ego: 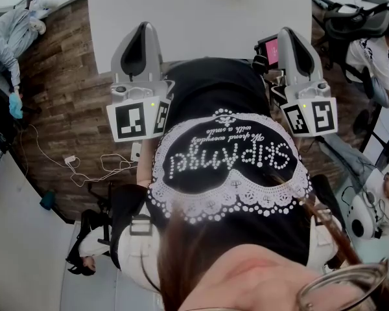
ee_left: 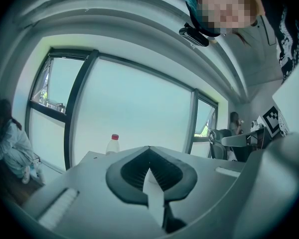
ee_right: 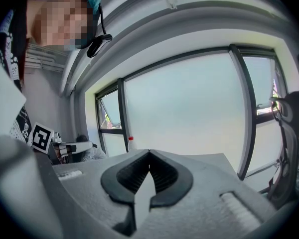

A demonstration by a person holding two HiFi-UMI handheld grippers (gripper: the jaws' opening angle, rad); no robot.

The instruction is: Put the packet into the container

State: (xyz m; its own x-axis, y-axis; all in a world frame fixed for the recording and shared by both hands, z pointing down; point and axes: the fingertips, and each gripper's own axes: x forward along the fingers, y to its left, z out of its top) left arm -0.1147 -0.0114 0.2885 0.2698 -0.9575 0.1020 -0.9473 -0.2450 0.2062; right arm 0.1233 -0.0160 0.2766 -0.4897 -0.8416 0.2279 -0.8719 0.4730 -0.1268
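We hold both grippers out in front of our chest, their tips reaching just over the near edge of the white tabletop (ego: 201,18). The left gripper (ego: 141,27) sits by the near-left corner and the right gripper (ego: 292,31) by the near-right corner. They are well apart, with a wide stretch of white surface between them.

In the left gripper view the jaws are clenched, the ribbed pads (ee_left: 132,171) meeting at the tips with nothing between them. The right gripper view shows the same. The packet and the container appear in none of our views (the tabletop's far part runs off the top of the head view).

Past the tabletop's left edge the wooden floor (ego: 65,83) lies open, crossed only by thin cables (ego: 84,170), and a person in pale clothes (ego: 13,31) sits at the far left. Past the right edge there is less room, with a black chair (ego: 350,18) and another person (ego: 369,57) near that side.

A bottle with a red cap (ee_left: 112,144) shows just above the left gripper's body, against the large windows (ee_left: 134,108). We cannot tell what it stands on.
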